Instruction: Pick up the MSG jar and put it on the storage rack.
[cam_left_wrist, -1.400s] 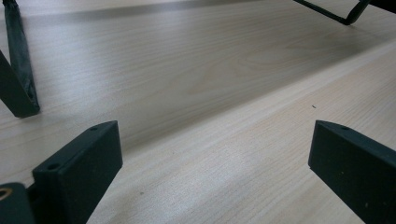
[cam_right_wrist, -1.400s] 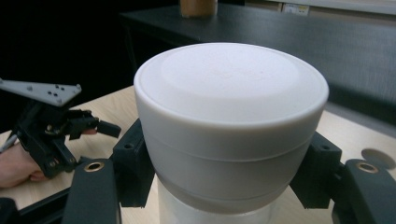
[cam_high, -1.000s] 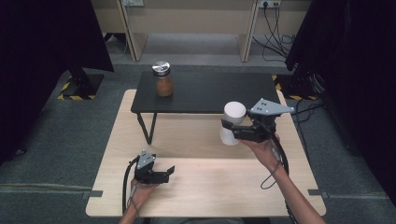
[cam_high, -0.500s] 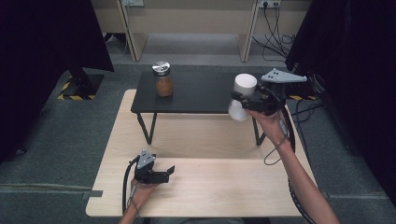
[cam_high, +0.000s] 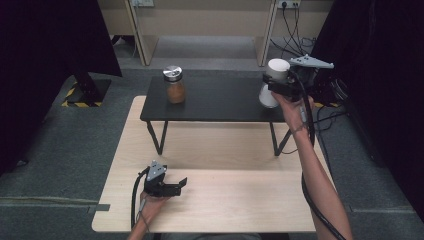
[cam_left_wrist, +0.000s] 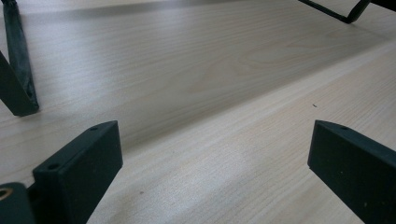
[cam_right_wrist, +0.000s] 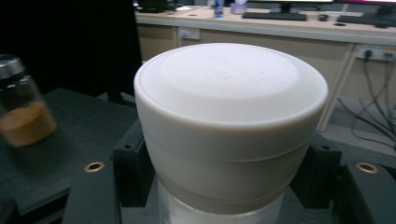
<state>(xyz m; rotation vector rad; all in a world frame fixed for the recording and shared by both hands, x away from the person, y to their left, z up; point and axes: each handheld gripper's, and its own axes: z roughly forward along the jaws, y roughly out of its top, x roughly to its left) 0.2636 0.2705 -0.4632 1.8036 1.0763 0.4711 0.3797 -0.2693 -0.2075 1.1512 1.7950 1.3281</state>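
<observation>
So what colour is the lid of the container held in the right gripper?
White lid, on the container; the right gripper view shows it best.

Low table: standing on the far half of the big table, beyond its bare near half.
Jar: sitting upright on the low table, at its left part, near the far edge.
Container: sitting between the jaws of the right tool, above the right end of the low table, well apart from the jar.
Left tool: lying on the near half of the big table, left of middle, pointing right, before the low table's left legs.
Cables: hanging behind the tables, at the far right.
</observation>
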